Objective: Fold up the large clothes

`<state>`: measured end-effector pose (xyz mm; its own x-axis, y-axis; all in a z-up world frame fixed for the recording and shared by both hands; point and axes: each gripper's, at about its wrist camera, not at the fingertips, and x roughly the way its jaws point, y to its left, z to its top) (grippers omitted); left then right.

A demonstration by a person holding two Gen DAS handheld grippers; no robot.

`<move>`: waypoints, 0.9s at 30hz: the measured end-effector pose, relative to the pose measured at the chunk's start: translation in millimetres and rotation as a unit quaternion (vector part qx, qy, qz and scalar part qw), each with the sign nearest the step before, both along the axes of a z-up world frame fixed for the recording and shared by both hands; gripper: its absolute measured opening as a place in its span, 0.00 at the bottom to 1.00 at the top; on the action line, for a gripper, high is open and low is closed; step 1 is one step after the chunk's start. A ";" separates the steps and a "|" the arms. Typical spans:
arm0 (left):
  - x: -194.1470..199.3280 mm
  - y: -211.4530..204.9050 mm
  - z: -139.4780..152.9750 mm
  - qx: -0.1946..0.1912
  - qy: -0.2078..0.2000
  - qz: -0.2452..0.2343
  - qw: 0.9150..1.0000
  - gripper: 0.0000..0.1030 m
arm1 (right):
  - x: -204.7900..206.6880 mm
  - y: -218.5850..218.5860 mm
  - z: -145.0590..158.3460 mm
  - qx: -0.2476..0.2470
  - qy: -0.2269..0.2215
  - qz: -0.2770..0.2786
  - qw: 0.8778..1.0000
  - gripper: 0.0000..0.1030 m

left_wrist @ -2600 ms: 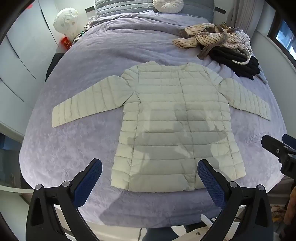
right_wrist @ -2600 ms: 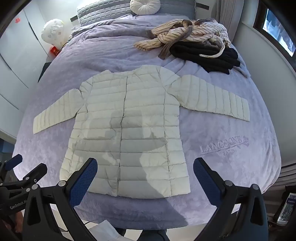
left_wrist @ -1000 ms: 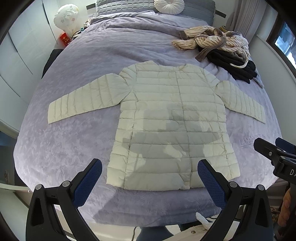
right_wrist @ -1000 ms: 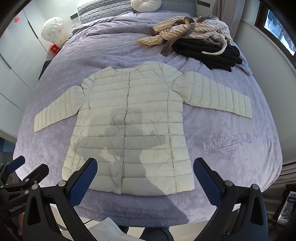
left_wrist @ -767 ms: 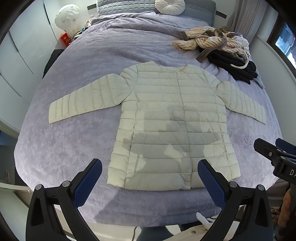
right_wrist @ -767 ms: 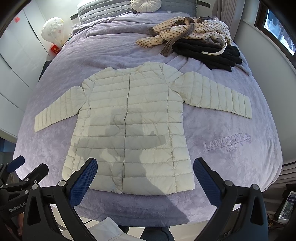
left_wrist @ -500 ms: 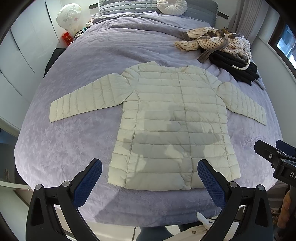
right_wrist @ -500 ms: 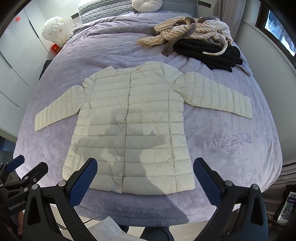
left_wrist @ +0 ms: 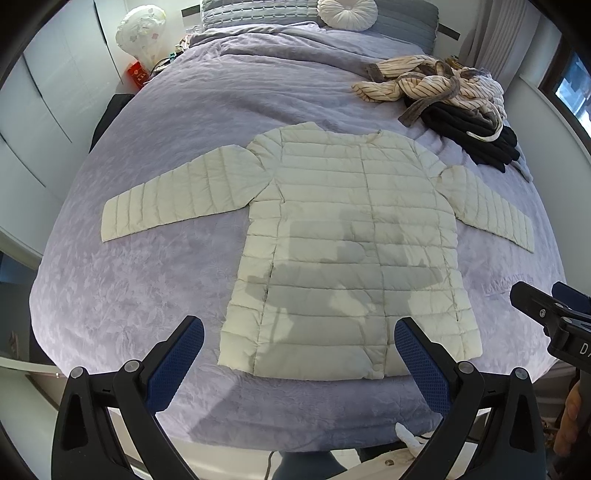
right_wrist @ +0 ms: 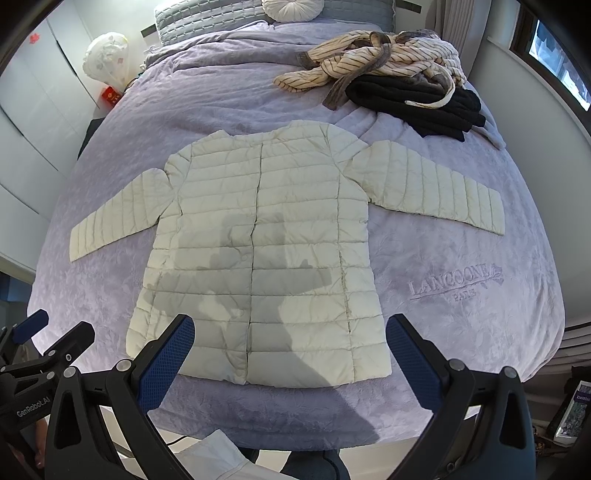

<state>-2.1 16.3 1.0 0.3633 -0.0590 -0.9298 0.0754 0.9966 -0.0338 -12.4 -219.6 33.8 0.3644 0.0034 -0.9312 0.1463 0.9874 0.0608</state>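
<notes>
Fingers (left_wrist: 173,362) of my left gripper (left_wrist: 299,360) stand spread wide with nothing between them, hanging above the near edge of the bed (left_wrist: 122,288). My right gripper (right_wrist: 290,356) is the same, its fingers (right_wrist: 166,356) far apart and holding nothing. In the left wrist view the right gripper shows at 4 o'clock; in the right wrist view the left one shows at 8 o'clock.

Just past my fingers lies the cream quilted jacket (left_wrist: 351,254), flat on the lavender bedspread (right_wrist: 461,295), front up, hem toward me at 6 o'clock and collar away at 12 o'clock. Both sleeves are spread out: one reaches toward 9 o'clock, the other toward 3 o'clock, each slanting slightly down. A shadow falls across the lower half of the jacket.

Farther on, toward 1 o'clock, a striped garment (right_wrist: 369,59) lies crumpled, partly over a black garment (right_wrist: 417,99). At 12 o'clock, at the head of the bed, a round white cushion (left_wrist: 347,13) rests against a grey quilted pillow (right_wrist: 207,22).
</notes>
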 end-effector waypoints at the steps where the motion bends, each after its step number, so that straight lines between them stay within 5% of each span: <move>1: -0.1 -0.2 0.0 0.000 0.000 0.000 1.000 1.00 | 0.0 0.0 0.0 0.000 0.000 0.000 1.000 1.00; 27: -0.1 -0.2 0.0 0.000 0.000 0.000 1.000 1.00 | -1.0 -0.7 -0.7 0.001 0.002 0.001 1.000 1.00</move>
